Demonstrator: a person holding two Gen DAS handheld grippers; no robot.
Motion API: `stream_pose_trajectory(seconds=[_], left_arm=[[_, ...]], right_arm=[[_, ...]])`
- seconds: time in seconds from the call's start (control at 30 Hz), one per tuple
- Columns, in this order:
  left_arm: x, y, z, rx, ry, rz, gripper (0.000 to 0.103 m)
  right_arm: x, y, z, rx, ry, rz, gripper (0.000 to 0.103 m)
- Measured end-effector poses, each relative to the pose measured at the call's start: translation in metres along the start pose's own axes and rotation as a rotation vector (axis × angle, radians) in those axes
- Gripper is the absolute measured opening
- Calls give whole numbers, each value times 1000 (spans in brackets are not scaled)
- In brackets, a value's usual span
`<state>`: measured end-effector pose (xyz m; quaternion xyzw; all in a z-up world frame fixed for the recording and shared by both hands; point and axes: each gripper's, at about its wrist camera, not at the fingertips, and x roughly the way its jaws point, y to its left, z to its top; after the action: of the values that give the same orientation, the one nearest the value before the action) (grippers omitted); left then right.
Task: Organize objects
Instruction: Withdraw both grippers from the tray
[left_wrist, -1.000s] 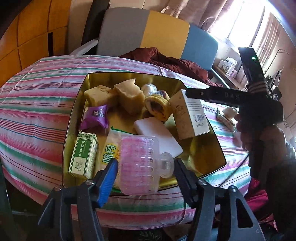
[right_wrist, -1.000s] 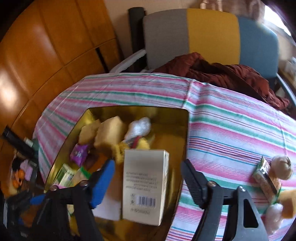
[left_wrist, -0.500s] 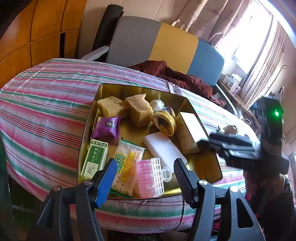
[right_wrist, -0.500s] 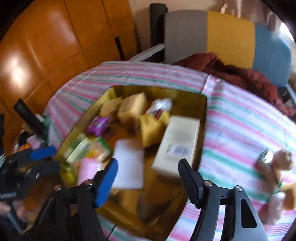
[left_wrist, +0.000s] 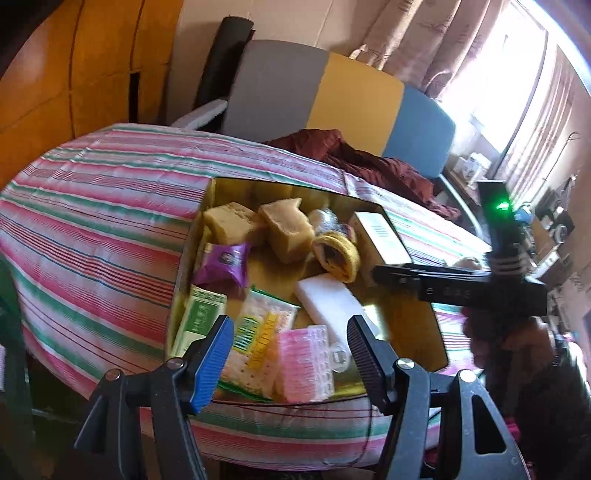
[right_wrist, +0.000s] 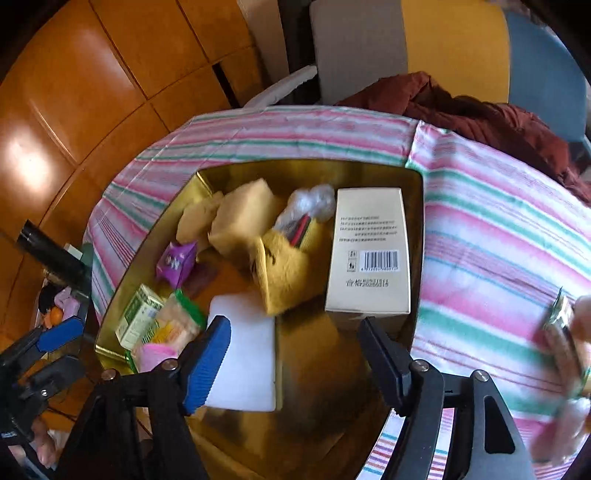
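In the gold tray (right_wrist: 416, 206) on the striped tablecloth (right_wrist: 498, 236), lying flat against the right wall, just beyond the right gripper (right_wrist: 295, 354): a cream box (right_wrist: 369, 254), barcode up. Jaws spread, just reopened, gripping nothing; white block (right_wrist: 243, 354) beneath the blue finger. Nearer the left gripper (left_wrist: 291, 354), also spread and empty: pink comb (left_wrist: 304, 363) and cracker packet (left_wrist: 258, 343). At the table's right edge, blurred items, hard to make out. A second earlier, upright between the right jaws; now laid down.
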<state>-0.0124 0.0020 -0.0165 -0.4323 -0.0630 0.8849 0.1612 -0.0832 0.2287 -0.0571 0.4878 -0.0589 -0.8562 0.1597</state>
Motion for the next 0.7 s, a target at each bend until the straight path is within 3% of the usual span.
stream_pose_trajectory(seconds=[0.27,0.7], left_arm=[[-7,-5,7,15,-69,166,64],[-19,-21,12,60,-139,236,64]], right_arm=[[-27,26,-13,-61,-64,-41,85],[-66,45,-31,-85,-186,-153,98]])
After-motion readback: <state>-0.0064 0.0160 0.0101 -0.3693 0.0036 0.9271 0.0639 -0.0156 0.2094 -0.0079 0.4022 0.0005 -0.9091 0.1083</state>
